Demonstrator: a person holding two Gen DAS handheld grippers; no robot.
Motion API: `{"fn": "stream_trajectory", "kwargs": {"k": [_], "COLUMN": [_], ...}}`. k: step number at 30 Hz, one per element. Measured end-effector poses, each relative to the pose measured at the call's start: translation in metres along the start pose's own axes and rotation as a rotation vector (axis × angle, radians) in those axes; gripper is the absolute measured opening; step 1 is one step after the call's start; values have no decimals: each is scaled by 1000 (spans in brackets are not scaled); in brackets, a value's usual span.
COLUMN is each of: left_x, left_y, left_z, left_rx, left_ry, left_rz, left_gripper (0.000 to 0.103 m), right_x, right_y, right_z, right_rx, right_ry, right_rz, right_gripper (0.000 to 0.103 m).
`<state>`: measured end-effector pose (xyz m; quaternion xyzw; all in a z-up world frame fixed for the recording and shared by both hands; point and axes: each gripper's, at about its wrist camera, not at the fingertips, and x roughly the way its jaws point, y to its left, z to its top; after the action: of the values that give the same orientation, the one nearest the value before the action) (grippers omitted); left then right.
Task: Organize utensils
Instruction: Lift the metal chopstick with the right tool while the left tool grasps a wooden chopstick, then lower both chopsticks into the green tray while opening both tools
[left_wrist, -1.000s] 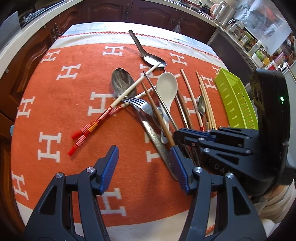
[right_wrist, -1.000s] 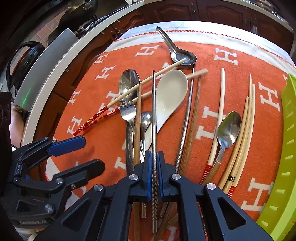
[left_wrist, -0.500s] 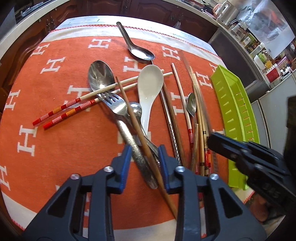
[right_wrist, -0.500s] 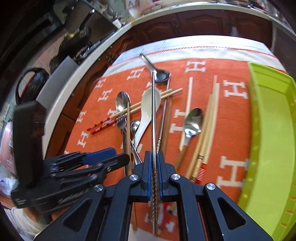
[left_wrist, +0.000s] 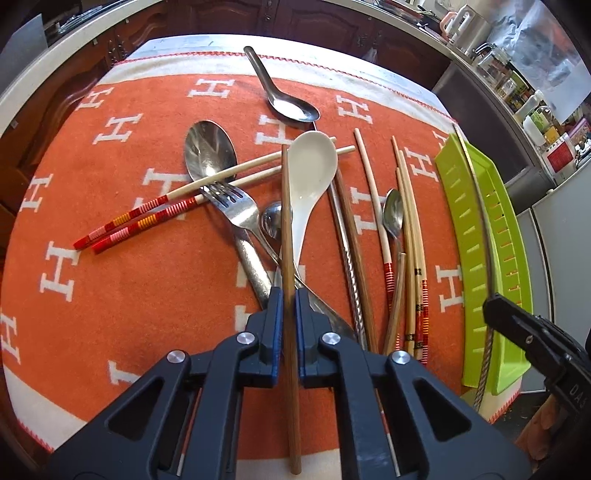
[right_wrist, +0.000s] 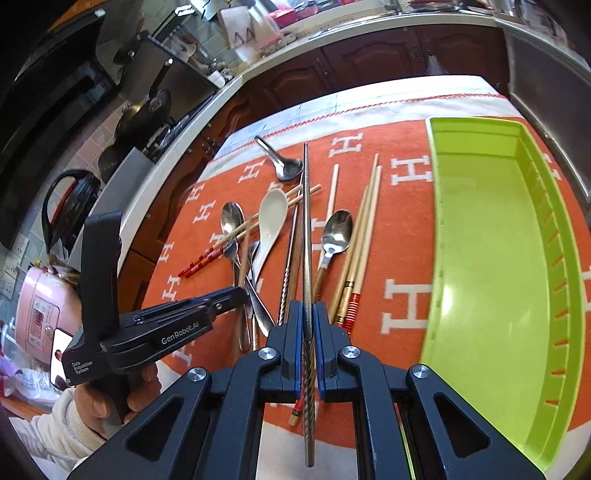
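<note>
The left claw (left_wrist: 289, 314) grips a brown chopstick (left_wrist: 287, 221) over the utensil pile (left_wrist: 295, 206) on the orange cloth (left_wrist: 129, 295). The right claw (right_wrist: 308, 328) pinches a metal chopstick (right_wrist: 306, 229), raised just left of the green tray (right_wrist: 491, 258).

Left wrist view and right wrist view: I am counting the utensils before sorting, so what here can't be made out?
- Fork handle end: left wrist view, hidden behind the left gripper.
- Metal chopstick: left wrist view, its butt end runs out of sight past the green tray corner.
- Lower ends of the pale chopsticks: right wrist view, covered by the right gripper.
- Green tray's far wall: right wrist view, cut by the lens edge.
</note>
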<state>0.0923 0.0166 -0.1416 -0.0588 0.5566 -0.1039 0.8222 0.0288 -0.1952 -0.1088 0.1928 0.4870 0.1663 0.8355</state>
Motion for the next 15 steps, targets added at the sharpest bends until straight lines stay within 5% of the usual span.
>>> {"fn": "stream_trajectory", "kwargs": {"k": [8, 15], "left_x": [-38, -62], "left_y": [-24, -95], "left_z": [1, 21], "left_rx": [46, 159], "left_ry": [-18, -16], "left_rz": [-58, -180], "left_gripper": [4, 4], "right_x": [-43, -79], "right_y": [-29, -79], "right_z": [-4, 1], "right_rx": [85, 206], "right_ry": [-80, -119], "right_rz": [-6, -97], "right_gripper": [5, 5]}}
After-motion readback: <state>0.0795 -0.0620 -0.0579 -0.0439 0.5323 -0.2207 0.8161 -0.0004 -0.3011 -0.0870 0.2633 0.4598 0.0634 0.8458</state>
